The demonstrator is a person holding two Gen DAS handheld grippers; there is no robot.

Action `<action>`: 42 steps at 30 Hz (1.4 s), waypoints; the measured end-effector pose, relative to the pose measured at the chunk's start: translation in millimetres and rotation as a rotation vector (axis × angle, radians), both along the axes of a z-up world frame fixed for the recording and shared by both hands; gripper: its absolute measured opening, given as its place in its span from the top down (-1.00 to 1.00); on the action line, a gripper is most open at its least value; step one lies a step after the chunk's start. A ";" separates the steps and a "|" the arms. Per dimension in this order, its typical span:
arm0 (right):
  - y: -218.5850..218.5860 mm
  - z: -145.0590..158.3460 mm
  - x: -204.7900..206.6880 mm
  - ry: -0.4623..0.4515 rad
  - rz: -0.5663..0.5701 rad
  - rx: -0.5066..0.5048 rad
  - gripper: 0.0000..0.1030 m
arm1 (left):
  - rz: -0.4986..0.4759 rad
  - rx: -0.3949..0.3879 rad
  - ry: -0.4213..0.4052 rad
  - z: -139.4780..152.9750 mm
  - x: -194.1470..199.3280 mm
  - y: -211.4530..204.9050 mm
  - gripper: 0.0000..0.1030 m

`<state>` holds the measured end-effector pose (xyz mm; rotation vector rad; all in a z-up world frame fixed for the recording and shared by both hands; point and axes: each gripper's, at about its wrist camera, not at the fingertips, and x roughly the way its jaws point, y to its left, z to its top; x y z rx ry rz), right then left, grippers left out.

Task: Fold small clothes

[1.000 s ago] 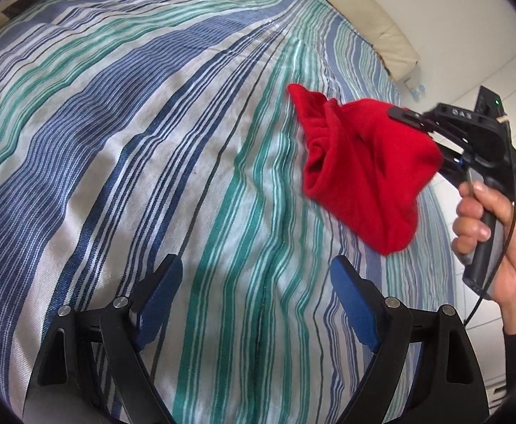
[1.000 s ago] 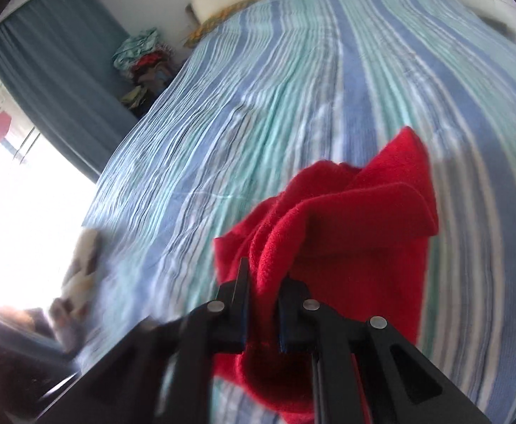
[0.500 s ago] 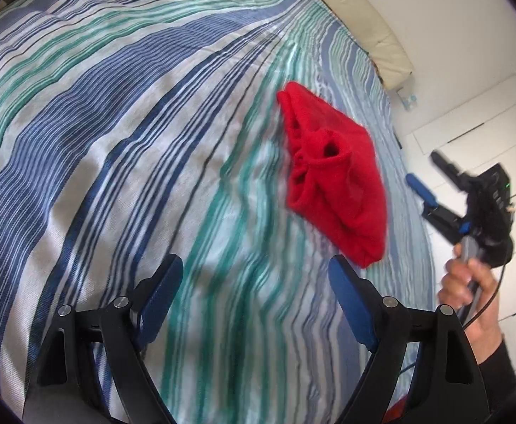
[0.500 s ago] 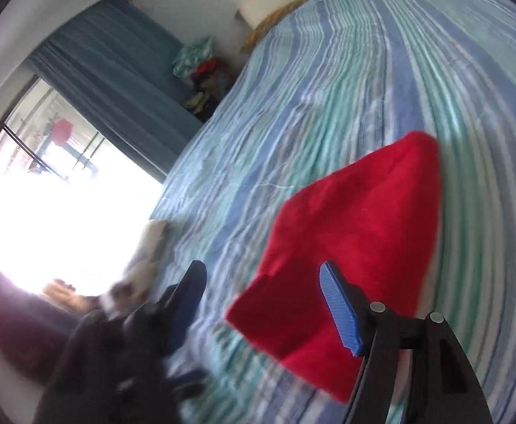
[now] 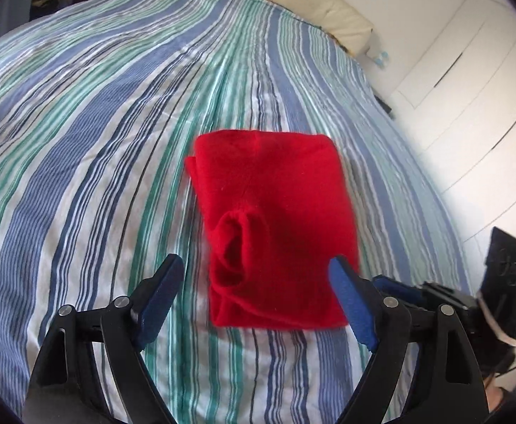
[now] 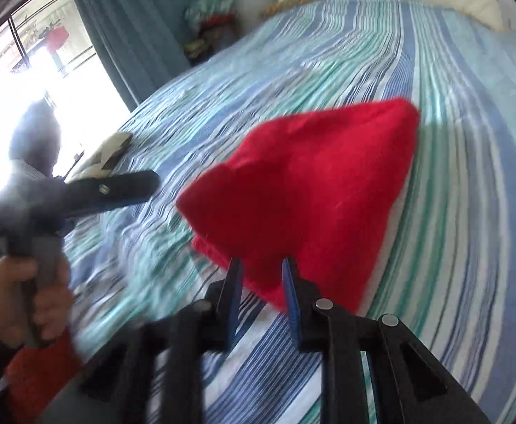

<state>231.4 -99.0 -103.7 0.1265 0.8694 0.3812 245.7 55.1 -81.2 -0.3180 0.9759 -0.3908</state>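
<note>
- Red fleece, a folded garment (image 5: 275,226), is seen lying flat on the striped bedspread (image 5: 98,134) at the centre of the left wrist view, with a rolled opening on its lower left part.
- In the right wrist view the same garment (image 6: 314,183) fills the middle of the frame, its near edge just beyond the fingertips.
- The left gripper (image 5: 254,296) is held with its blue-padded fingers (image 5: 349,304) spread wide on either side of the garment's near end, nothing pressed between them.
- The right gripper (image 6: 263,282) is shown with its jaws drawn narrow after just closing further; a small gap is left and no cloth is caught in it.
- At the left of the right wrist view, the left gripper (image 6: 116,187) is seen blurred, carried by a hand (image 6: 28,300).
- A cream pillow (image 5: 328,17) is set at the upper edge, white cabinet doors (image 5: 470,88) at the right.
- A blue curtain (image 6: 134,24) and a bright window (image 6: 28,53) occupy the upper left of the right wrist view.
</note>
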 end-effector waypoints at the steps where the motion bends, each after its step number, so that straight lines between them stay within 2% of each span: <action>1: -3.5 1.7 2.8 -0.007 -0.010 -0.004 0.54 | 0.019 0.032 0.017 -7.2 5.8 -4.6 -0.49; 2: -6.9 -1.4 7.5 0.008 -0.016 -0.001 0.54 | 0.033 0.074 0.043 -16.8 11.4 -9.2 -0.35; 3: -9.7 -9.8 13.2 0.033 -0.025 -0.001 0.54 | 0.045 0.141 0.087 -29.1 15.7 -12.9 0.05; 4: -15.8 -20.8 19.8 0.073 -0.029 -0.005 0.54 | 0.044 0.186 0.131 -41.0 17.7 -14.8 0.15; 6: -19.8 -61.0 27.5 0.218 -0.036 -0.042 0.52 | 0.046 0.193 0.170 -51.4 14.4 -13.4 0.09; 7: -20.8 -70.8 23.2 0.222 -0.047 -0.027 0.52 | 0.059 0.207 0.162 -48.9 8.6 -11.2 -0.03; 8: -23.0 -68.3 16.3 0.190 -0.062 -0.005 0.52 | 0.073 0.232 0.144 -43.6 3.4 -10.1 -0.15; 9: -24.7 -62.3 10.1 0.176 -0.076 0.006 0.48 | 0.085 0.257 0.123 -37.7 -1.5 -9.3 -0.40; 10: -26.2 -56.1 4.4 0.167 -0.090 0.015 0.37 | 0.091 0.272 0.104 -32.0 -6.1 -8.4 -0.51; 12: -28.6 -42.1 -8.2 0.128 -0.112 0.022 -0.49 | 0.096 0.275 0.082 -22.7 -11.7 -6.0 -0.52; 13: -30.1 -36.0 -14.4 0.101 -0.122 0.016 -0.59 | 0.098 0.275 0.078 -20.0 -13.7 -5.6 -0.52; 15: -31.3 -27.7 -24.6 0.066 -0.137 0.000 -0.60 | 0.095 0.277 0.070 -16.6 -16.7 -5.6 -0.52; 25: -46.4 -22.1 -25.8 0.098 -0.173 0.036 -0.60 | 0.056 0.354 0.013 -1.3 -7.4 -16.1 -0.53; 27: -46.9 -21.4 -21.7 0.094 -0.173 0.041 -0.60 | 0.032 0.297 0.020 1.5 -1.3 -12.5 -0.60; 28: -48.7 -20.9 -19.3 0.090 -0.172 0.049 -0.60 | 0.021 0.235 0.027 2.7 4.0 -6.5 -0.71; 30: -56.8 -18.8 -12.1 0.081 -0.179 0.091 -0.60 | 0.004 0.058 0.063 -0.4 21.9 11.1 -0.86; 32: -72.8 -18.0 2.4 0.079 -0.210 0.161 -0.61 | 0.000 -0.065 0.120 -10.7 45.0 24.5 -0.86; 33: -81.7 -18.6 12.5 0.081 -0.223 0.208 -0.64 | -0.014 -0.093 0.145 -17.7 56.7 26.3 -0.86; 36: -102.6 -25.8 47.2 0.104 -0.261 0.335 -0.64 | -0.089 -0.098 0.218 -38.8 85.7 14.5 -0.86; 39: -105.0 -45.6 85.9 0.157 -0.241 0.459 -0.67 | -0.140 -0.051 0.241 -59.1 106.4 -9.4 -0.83; 41: -97.9 -70.8 111.1 0.242 -0.245 0.516 -0.67 | -0.140 -0.054 0.239 -68.2 112.9 -20.8 -0.50; 42: -93.1 -79.3 119.1 0.255 -0.257 0.513 -0.46 | -0.145 -0.070 0.229 -68.4 113.4 -24.6 0.18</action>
